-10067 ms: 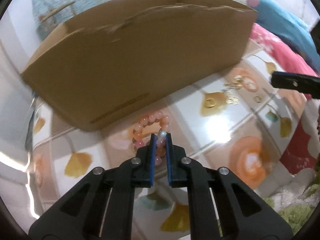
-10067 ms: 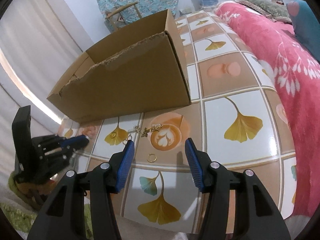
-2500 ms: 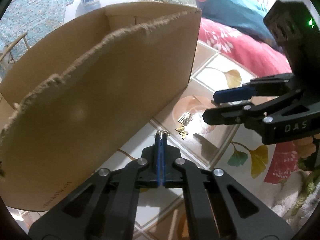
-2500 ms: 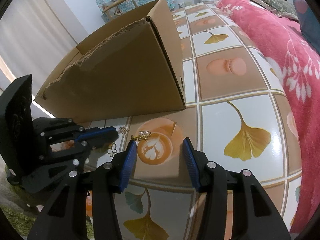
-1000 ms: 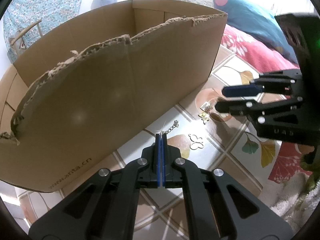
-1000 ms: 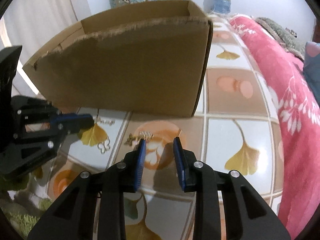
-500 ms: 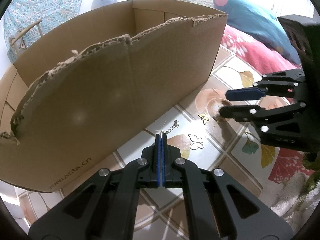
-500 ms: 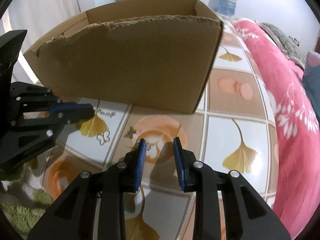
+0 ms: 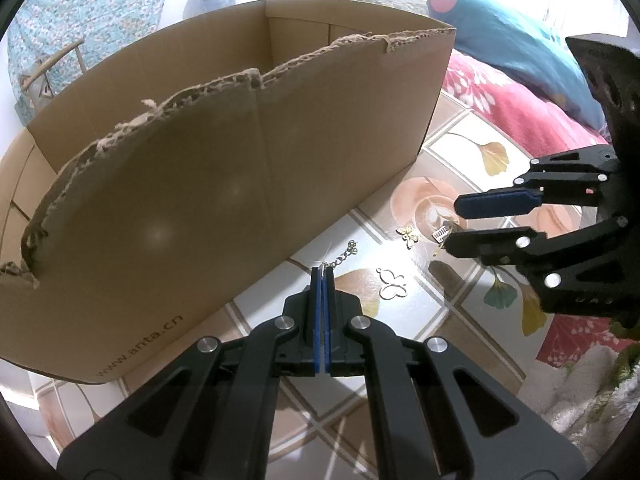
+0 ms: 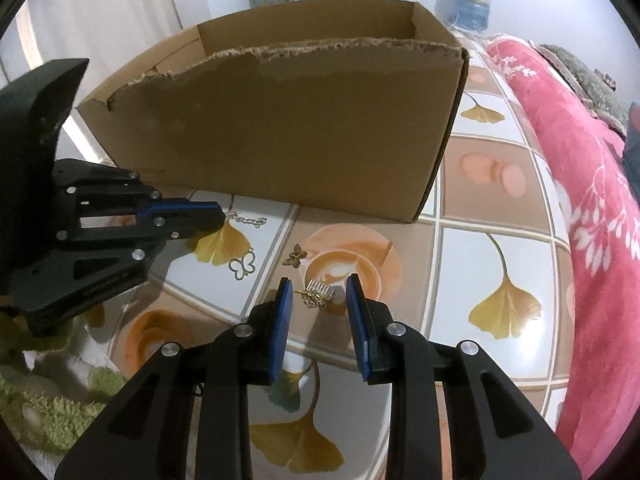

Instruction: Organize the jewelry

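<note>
My left gripper (image 9: 322, 271) is shut on one end of a thin silver chain (image 9: 340, 256), which trails onto the tile beside the cardboard box (image 9: 200, 200). The right wrist view shows that same gripper (image 10: 218, 216) and chain (image 10: 246, 218) at the left. My right gripper (image 10: 318, 286) stands narrow with a small comb-shaped gold charm (image 10: 318, 293) pinched between its blue pads just above the floor. From the left wrist view the charm (image 9: 440, 234) sits at the right gripper (image 9: 452, 224) tips. A gold butterfly (image 10: 295, 256) and a silver butterfly outline (image 10: 242, 264) lie loose on the tiles.
The box (image 10: 300, 120) is open-topped with a torn front rim and stands right behind the jewelry. A pink floral blanket (image 10: 580, 200) borders the tiles on the right. A green shaggy rug (image 10: 52, 400) lies at the lower left. A water bottle (image 10: 472, 0) stands far back.
The comb-shaped charm left its place beside the gold butterfly and now sits between my right gripper's pads, which drew back slightly. My left gripper kept still with the chain.
</note>
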